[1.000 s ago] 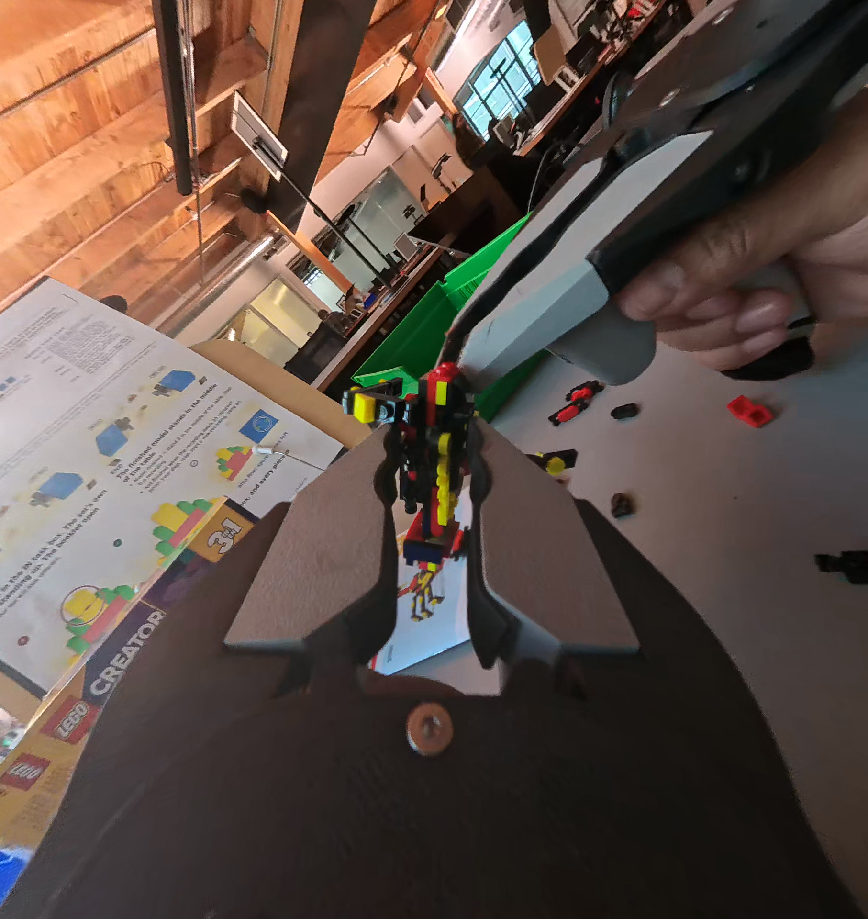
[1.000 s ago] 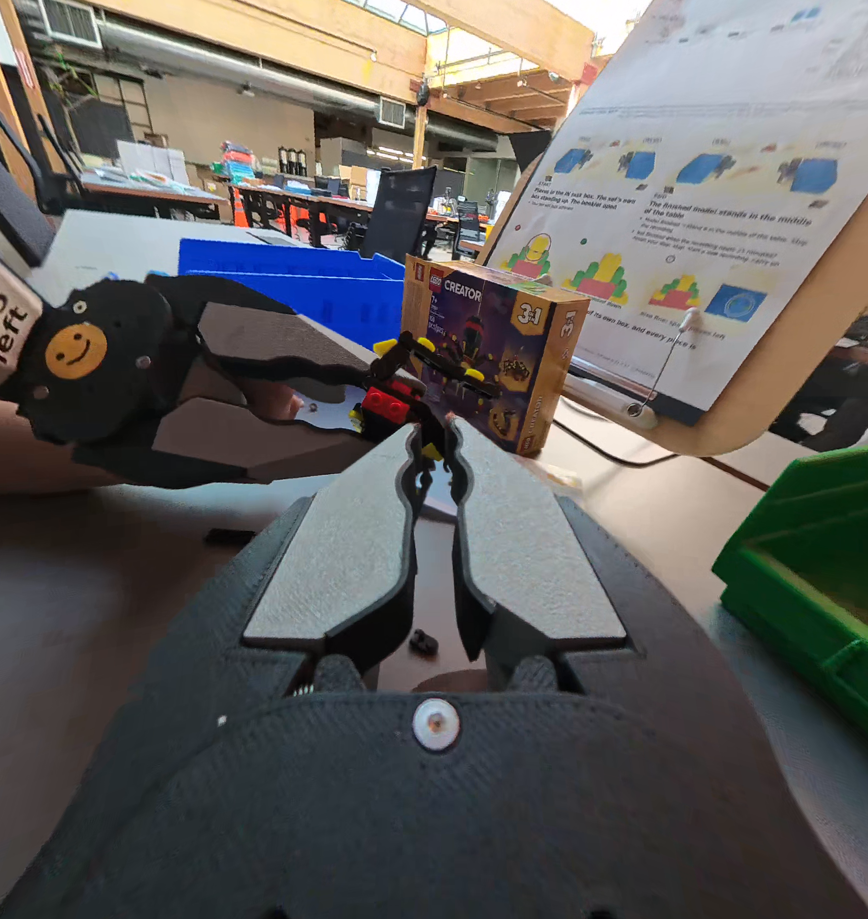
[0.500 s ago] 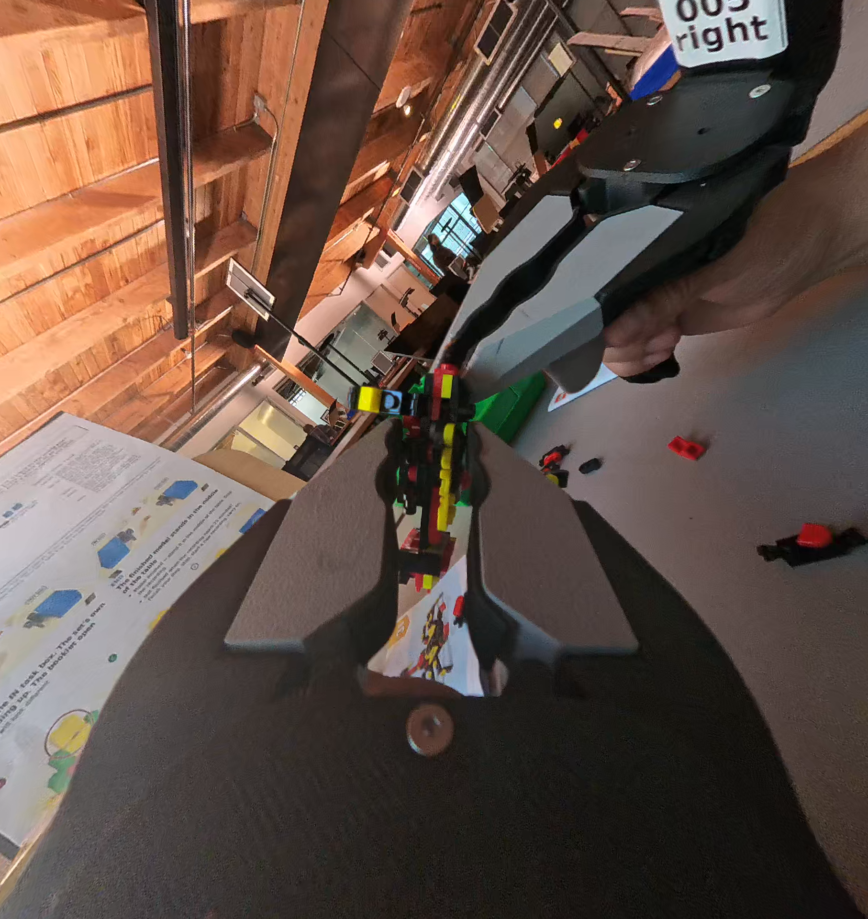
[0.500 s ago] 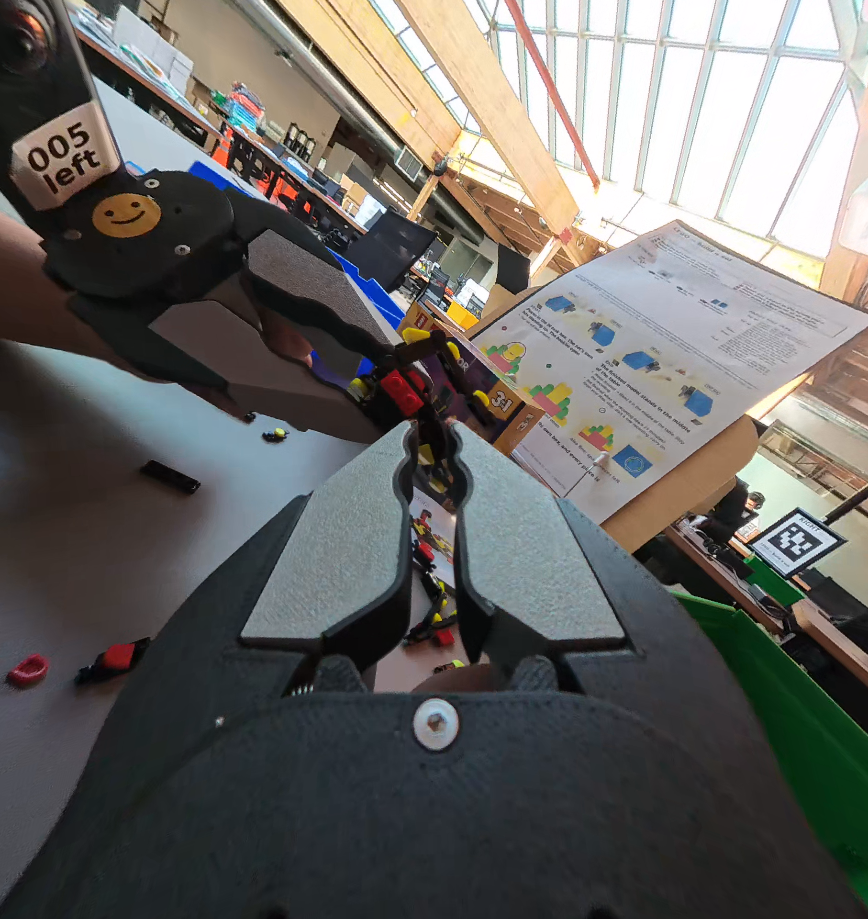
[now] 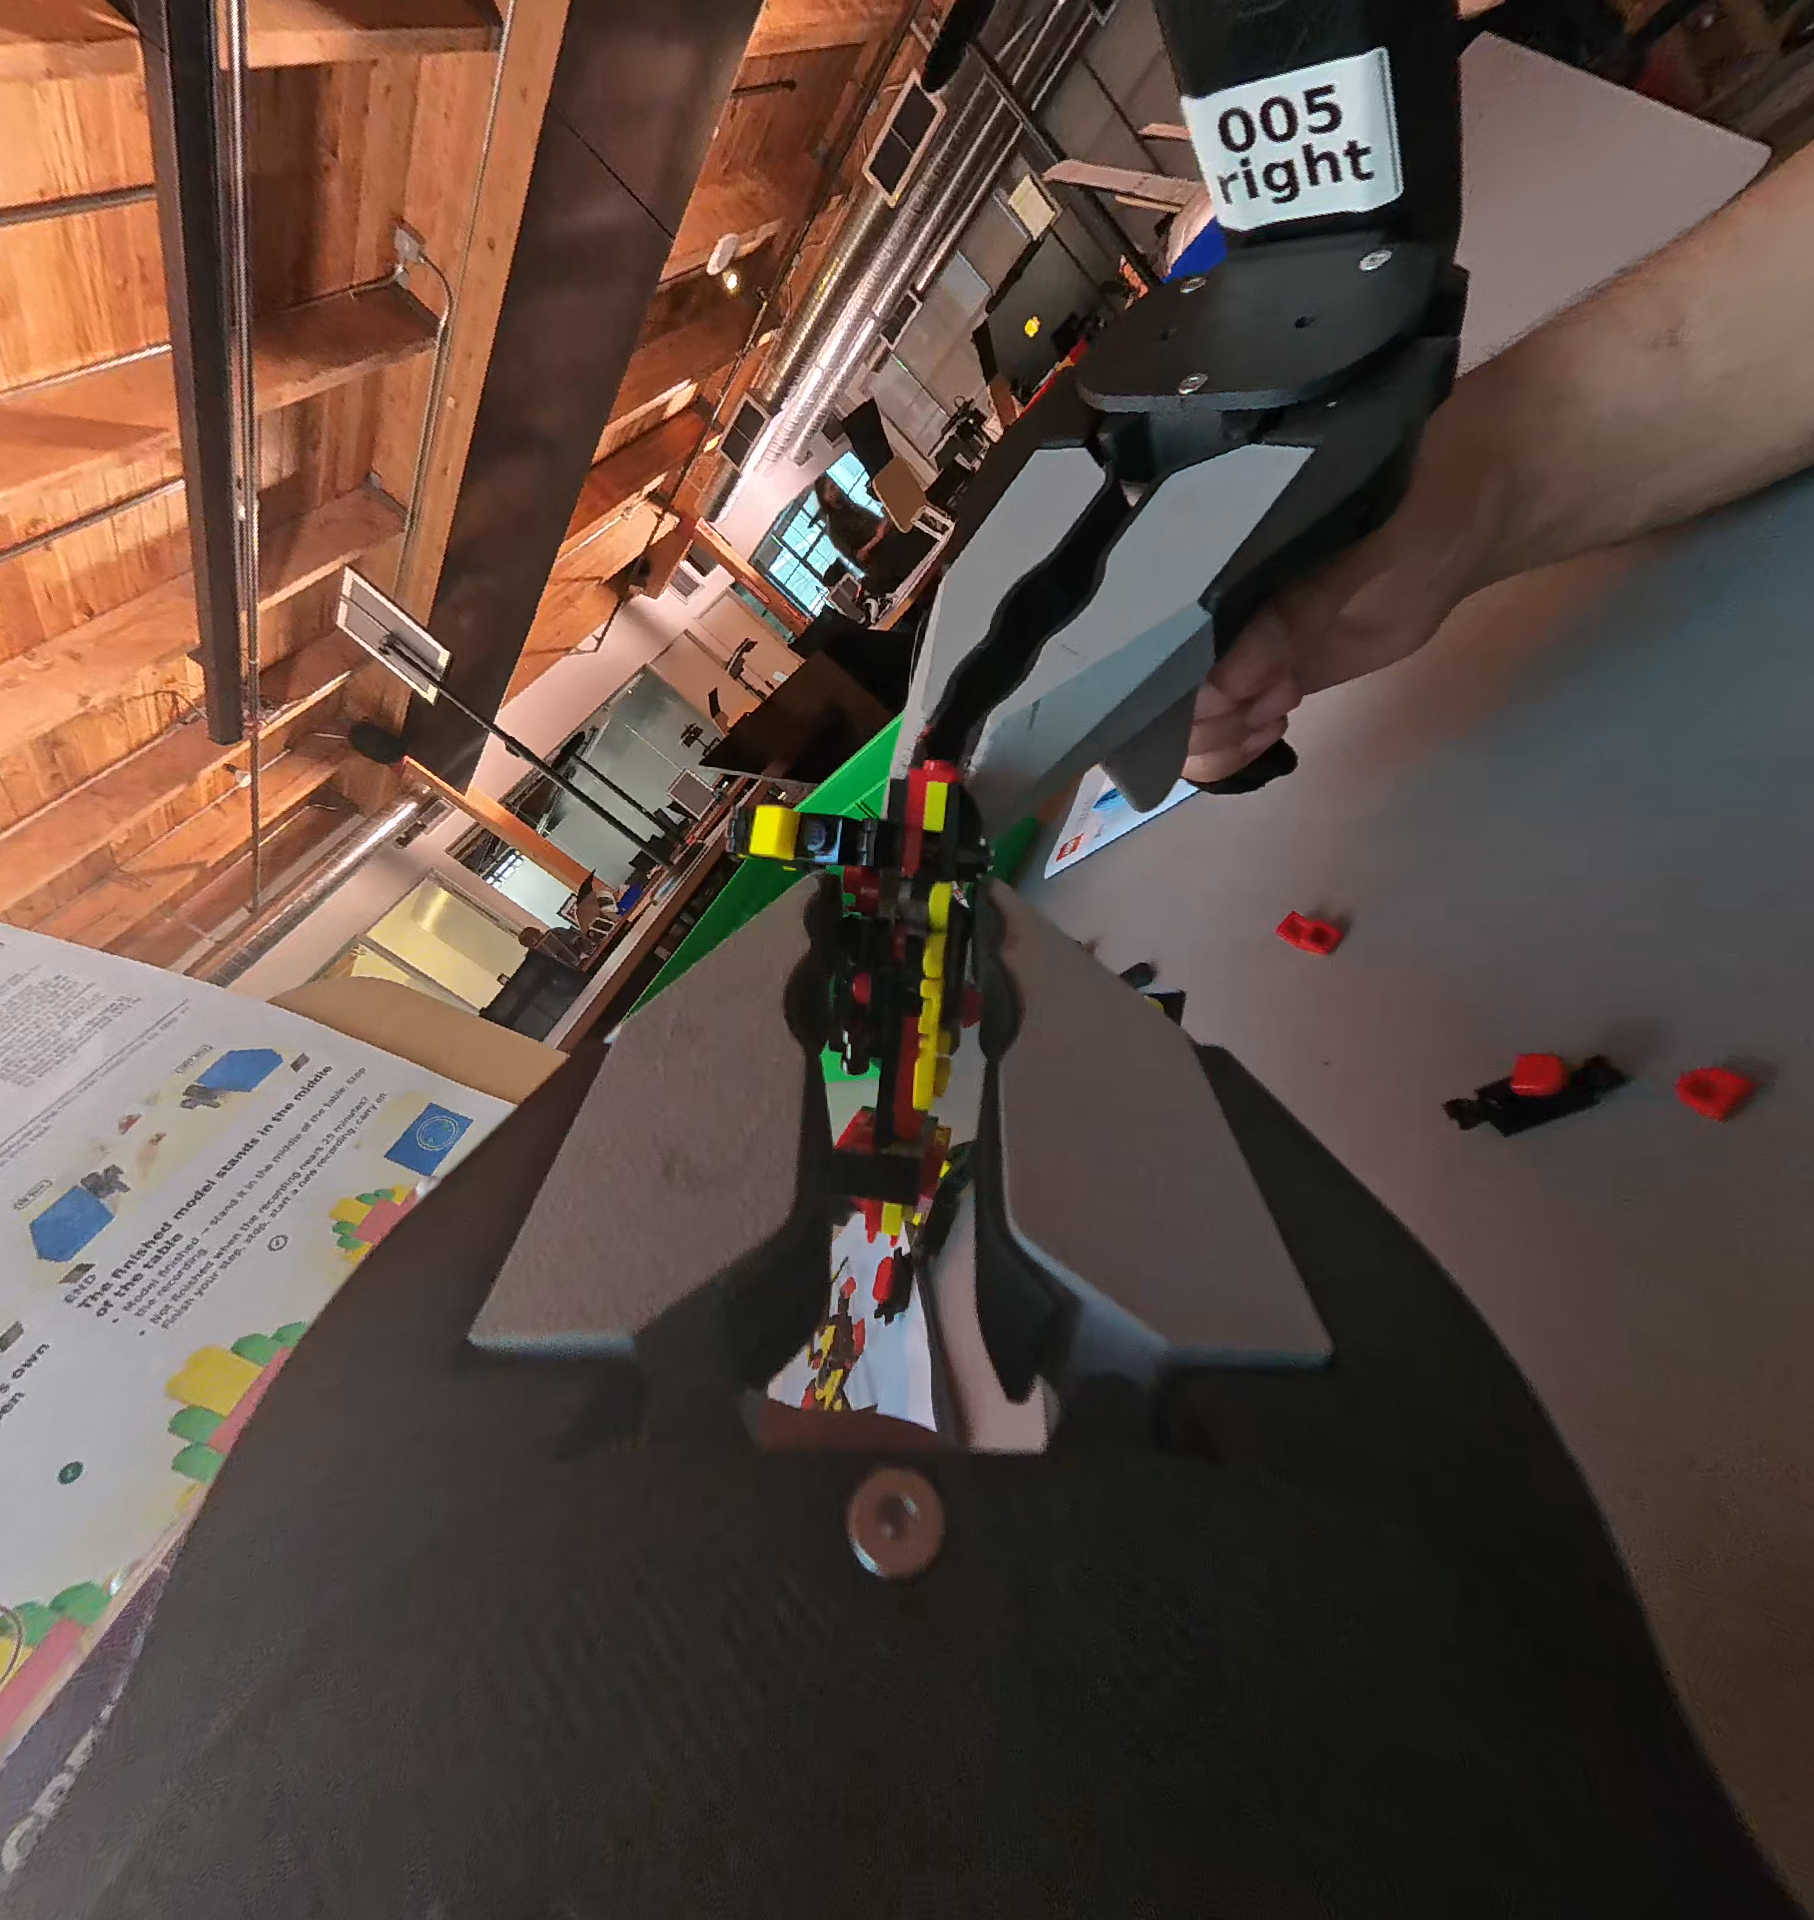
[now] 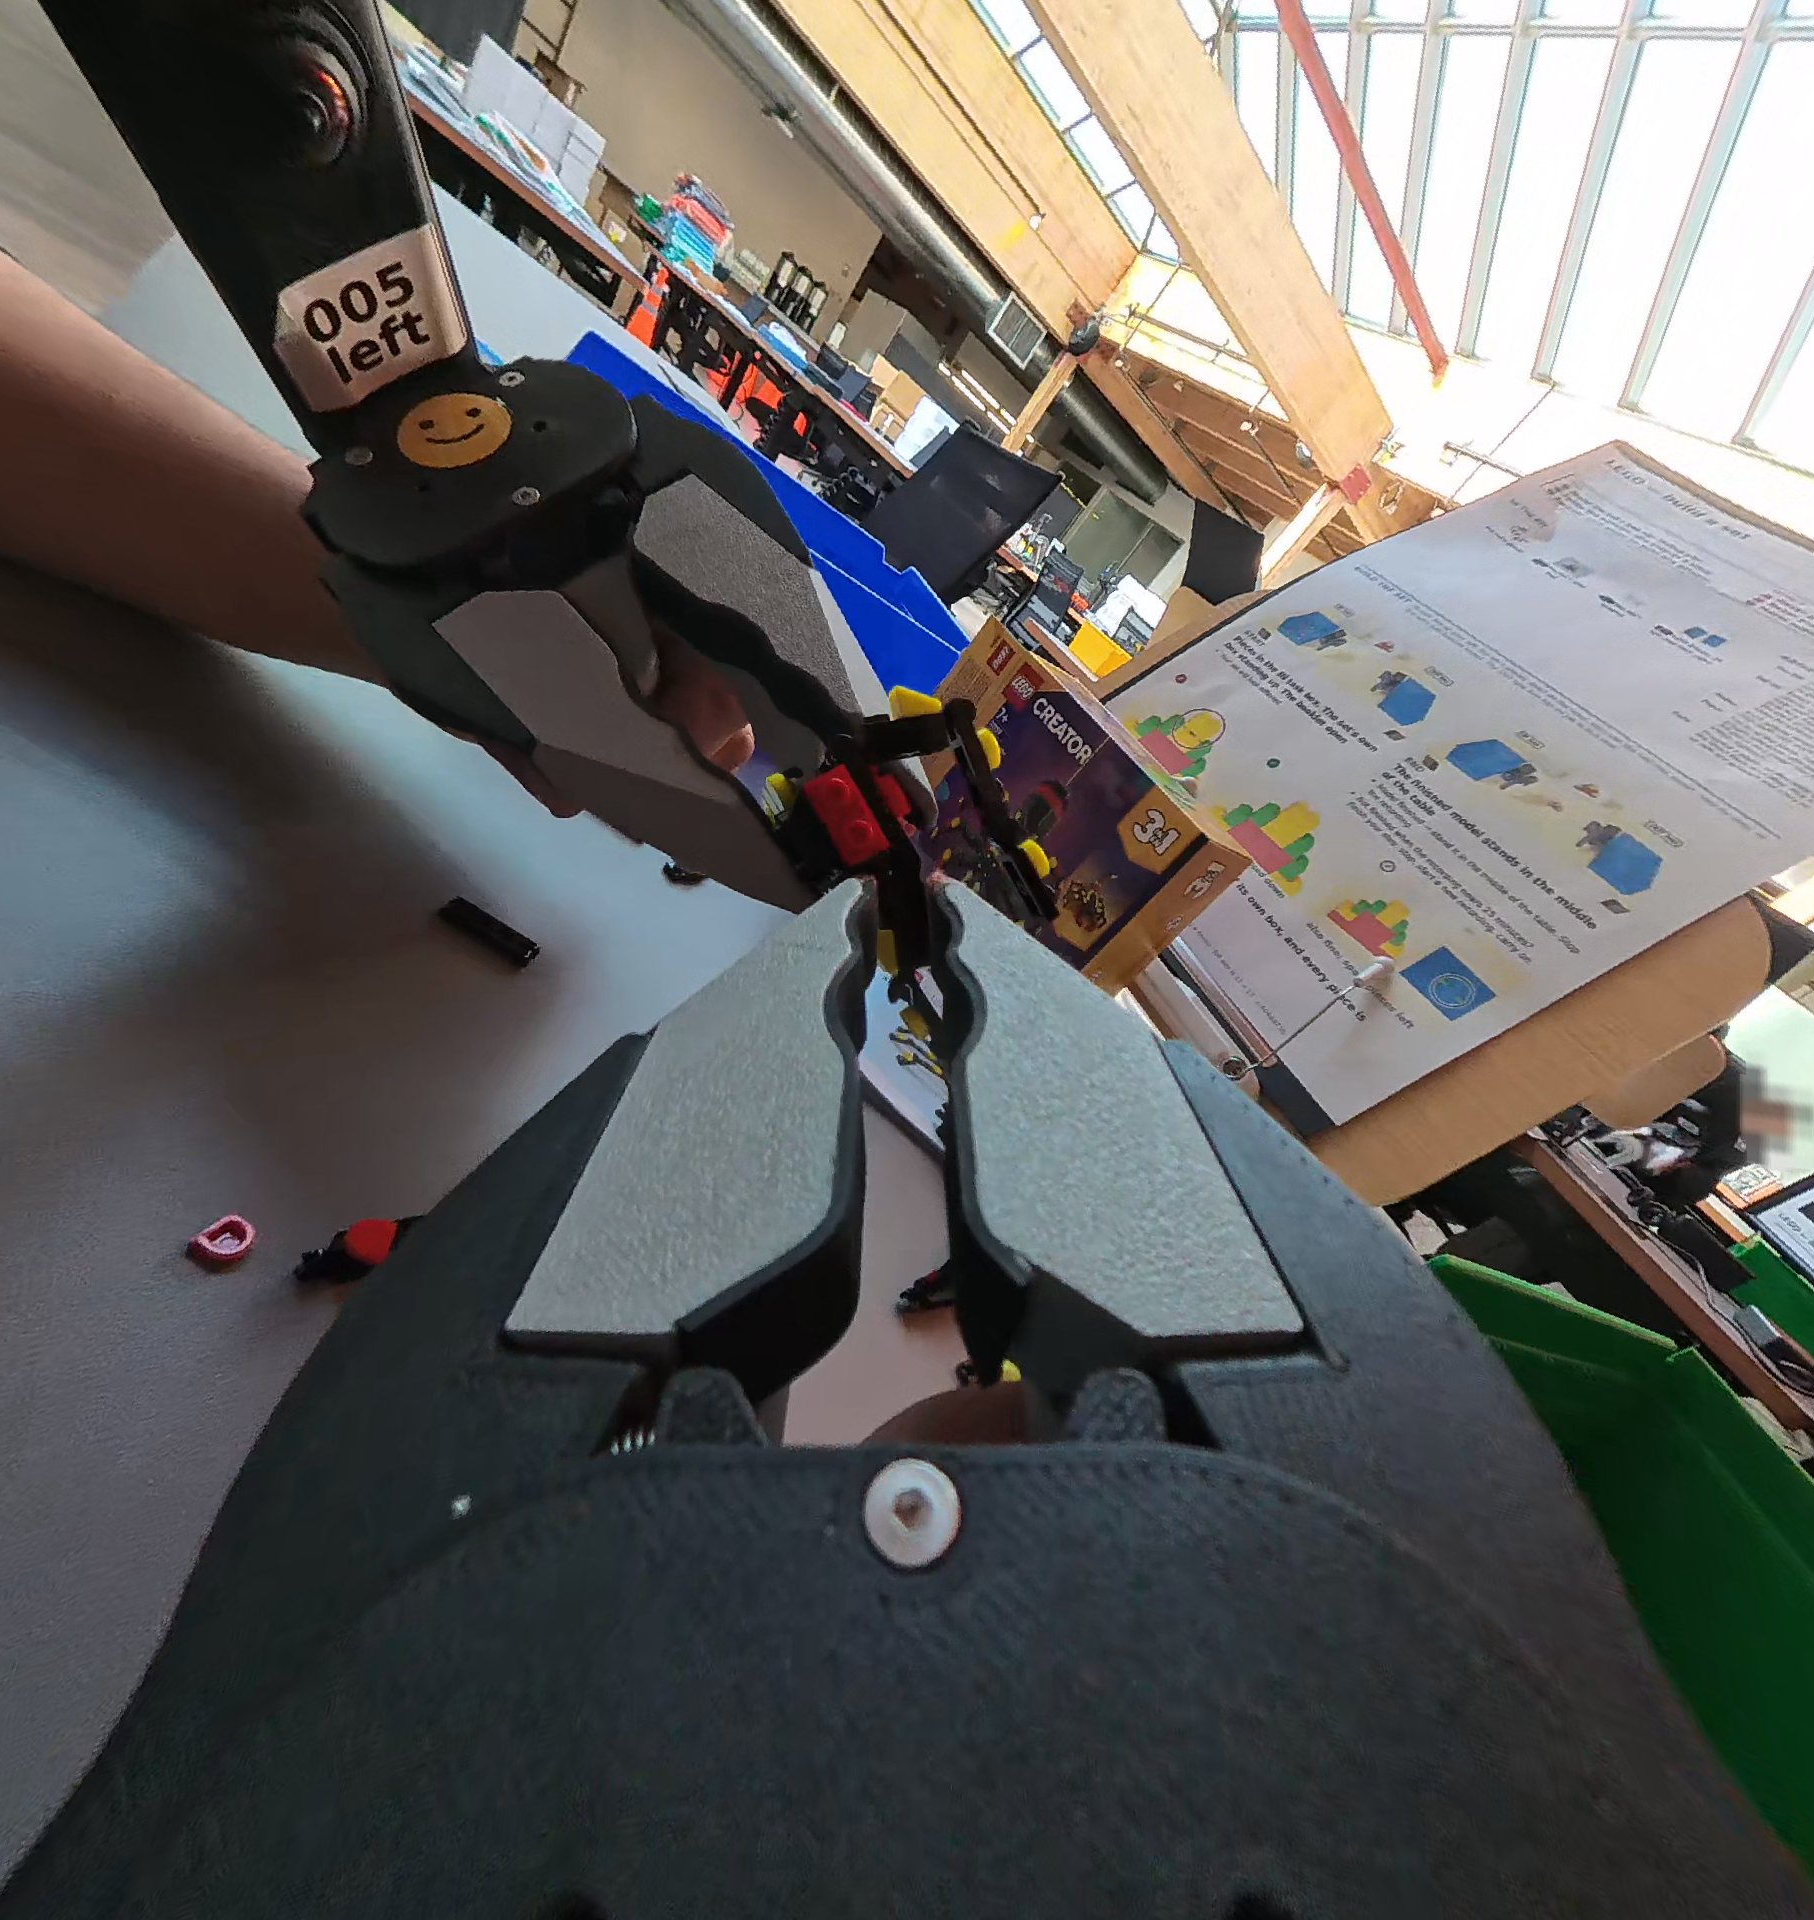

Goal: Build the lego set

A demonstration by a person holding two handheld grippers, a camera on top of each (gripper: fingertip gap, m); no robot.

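**Q:** What have you got in the fingers right now?

**Me:** My left gripper point(image 5: 898, 935) is clamped on a black, red and yellow brick model point(image 5: 908, 987), fingers part open with the pads pressed on its body. The model is up in the air above the grey table point(image 5: 1505, 1299), just in front of the toy box point(image 6: 1090, 831). My right gripper point(image 6: 903, 925) is nearly closed, its tips pinching a thin black limb of the same model.

**Q:** And what's around the model?

**Me:** Loose red and black pieces point(image 5: 1531, 1086) lie on the table to the right of it, a green bin point(image 6: 1661, 1507) sits past that, and the instruction sheet point(image 6: 1505, 779) stands behind the box. Looks like I'm mid-fitting that limb; any push wants a light, straight touch.
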